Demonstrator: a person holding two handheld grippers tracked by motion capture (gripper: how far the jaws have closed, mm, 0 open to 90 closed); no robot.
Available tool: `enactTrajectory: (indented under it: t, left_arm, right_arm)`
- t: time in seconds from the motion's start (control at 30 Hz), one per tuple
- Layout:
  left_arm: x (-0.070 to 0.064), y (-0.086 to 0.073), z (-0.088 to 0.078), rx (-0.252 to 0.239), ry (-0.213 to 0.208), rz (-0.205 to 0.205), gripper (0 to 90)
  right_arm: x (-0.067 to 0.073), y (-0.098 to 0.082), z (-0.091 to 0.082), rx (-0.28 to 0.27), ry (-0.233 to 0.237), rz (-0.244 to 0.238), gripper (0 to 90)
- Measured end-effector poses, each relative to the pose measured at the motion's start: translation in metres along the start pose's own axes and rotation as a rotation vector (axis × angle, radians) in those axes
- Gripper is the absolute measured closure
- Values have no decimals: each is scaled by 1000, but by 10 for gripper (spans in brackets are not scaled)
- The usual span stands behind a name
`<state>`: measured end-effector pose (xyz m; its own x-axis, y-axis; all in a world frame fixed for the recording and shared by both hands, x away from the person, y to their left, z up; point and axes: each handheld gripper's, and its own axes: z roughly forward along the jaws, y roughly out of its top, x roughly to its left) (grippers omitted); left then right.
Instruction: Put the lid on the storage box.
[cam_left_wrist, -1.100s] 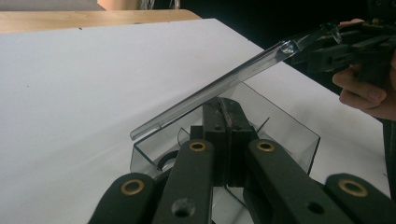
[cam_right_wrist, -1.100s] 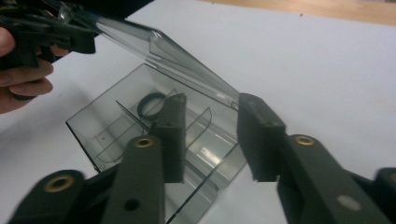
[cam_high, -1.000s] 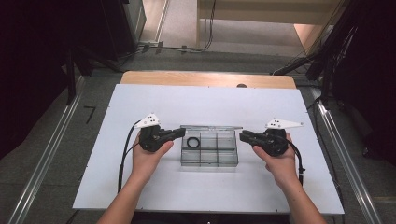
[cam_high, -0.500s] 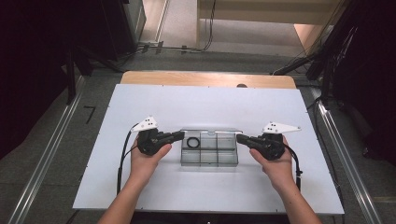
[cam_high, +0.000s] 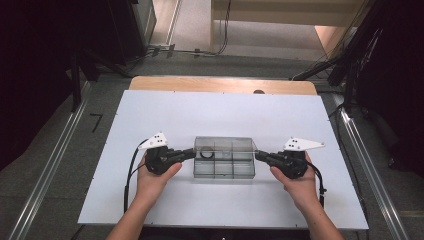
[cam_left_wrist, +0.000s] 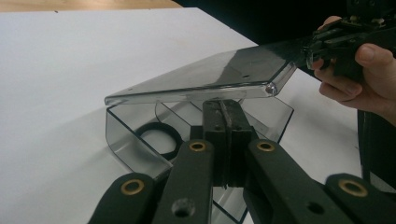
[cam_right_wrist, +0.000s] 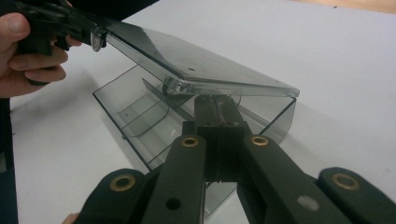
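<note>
Left tool (cam_high: 192, 153) closed, jaws pressed together, tips at left end of clear plastic box (cam_high: 224, 169). Same in left tool view (cam_left_wrist: 223, 122): jaws shut flat against each other at box edge, just under raised lid (cam_left_wrist: 210, 77). Cannot tell if box wall or lid edge is pinched between them.

Right tool (cam_high: 258, 155) closed too, tips at right end of box. Right tool view (cam_right_wrist: 215, 119) shows jaws together at box rim, under lid (cam_right_wrist: 196, 63). Again cannot tell what, if anything, is gripped.

Box sits mid-counter (cam_high: 220, 115), on white surface, nearer person's side. Transparent, split by dividers into several small compartments. Lid (cam_high: 225, 144) clear, lifted and tilted, hanging over box rather than seated flat.

Contents: one black ring (cam_high: 206, 155) in far-left compartment, lying flat on box floor. Seen through clear wall in left tool view (cam_left_wrist: 159, 140). Other compartments in view look bare.

Left hand (cam_high: 152, 180) and right hand (cam_high: 300, 185) each wrapped around a tool body, forearms entering from bottom edge. Other hand (cam_left_wrist: 359, 74) at far end of lid in left tool view; likewise hand (cam_right_wrist: 28, 51) at far end in right tool view.

Wooden board (cam_high: 220, 85) along far edge of counter.
</note>
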<state>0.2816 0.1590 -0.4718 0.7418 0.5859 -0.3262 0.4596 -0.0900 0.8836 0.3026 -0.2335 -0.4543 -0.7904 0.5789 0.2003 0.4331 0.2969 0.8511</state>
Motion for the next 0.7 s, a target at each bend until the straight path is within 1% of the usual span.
enactTrajectory:
  t: [0.1,0.2,0.33,0.43,0.7]
  left_arm:
    - [-1,-2,-1,6,0,3,900]
    - [-1,-7,-2,8,1,-6,900]
    - [-1,-11,-3,33,3,-5,900]
    - [-2,-14,-2,53,7,5,900]
    - [1,-19,-1,103,7,-6,900]
  right_arm:
    - [2,-2,0,6,2,-11,881]
    - [3,-3,0,15,2,-18,880]
    - [4,-9,1,35,5,-28,880]
    - [3,-13,2,44,7,-29,880]
    - [-2,-20,6,83,11,-40,880]
